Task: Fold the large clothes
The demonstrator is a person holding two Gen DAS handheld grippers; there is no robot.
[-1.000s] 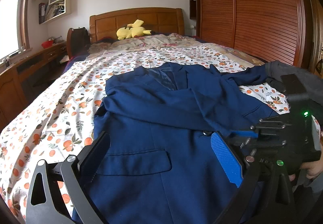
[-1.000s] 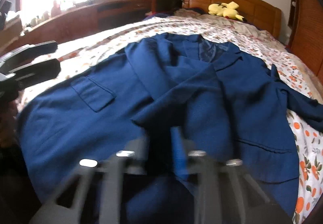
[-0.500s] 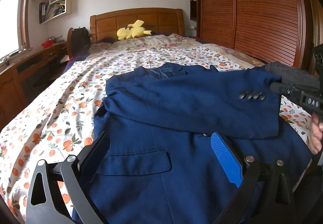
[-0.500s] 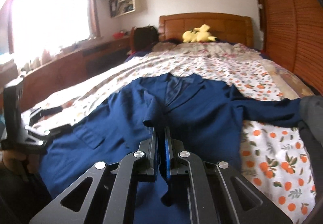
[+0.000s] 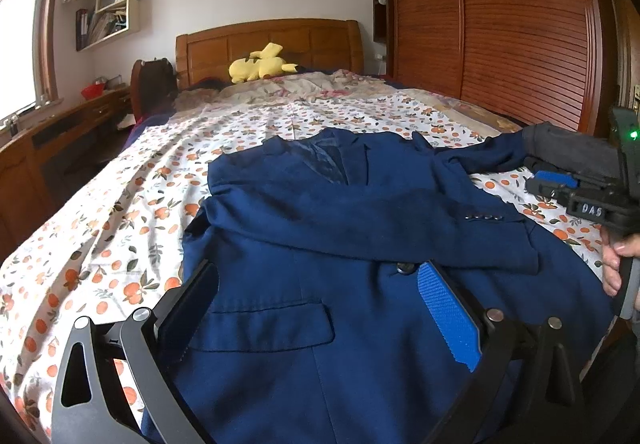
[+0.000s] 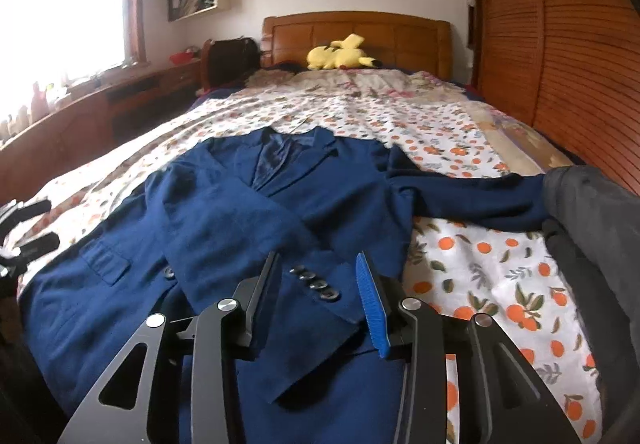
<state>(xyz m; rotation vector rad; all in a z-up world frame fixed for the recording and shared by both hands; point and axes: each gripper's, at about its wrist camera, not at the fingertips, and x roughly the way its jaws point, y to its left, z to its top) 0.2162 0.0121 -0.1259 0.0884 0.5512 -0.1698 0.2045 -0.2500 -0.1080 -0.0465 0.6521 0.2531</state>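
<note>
A navy suit jacket (image 5: 320,212) (image 6: 224,220) lies face up on the orange-print bedsheet (image 5: 120,204). One sleeve is folded across its chest, and the buttoned cuff (image 6: 316,286) (image 5: 484,218) rests flat on the front. My right gripper (image 6: 319,258) (image 5: 540,182) hovers just over that cuff with its jaws opening; the pads do not touch the cloth. The other sleeve (image 6: 460,196) stretches out to the right. Over the jacket's lower front, near the flap pocket (image 5: 264,324), my left gripper (image 5: 316,272) (image 6: 34,226) stands wide open and holds nothing.
Some dark grey cloth (image 6: 580,212) (image 5: 568,152) lies at the bed's right edge. A yellow plush toy (image 5: 260,66) sits by the wooden headboard (image 5: 280,40). A slatted wardrobe (image 5: 500,24) runs along the right and a wooden desk (image 5: 60,140) along the left.
My right gripper carried the sleeve across the jacket to the right, then opened and let it drop flat. The left gripper kept still.
</note>
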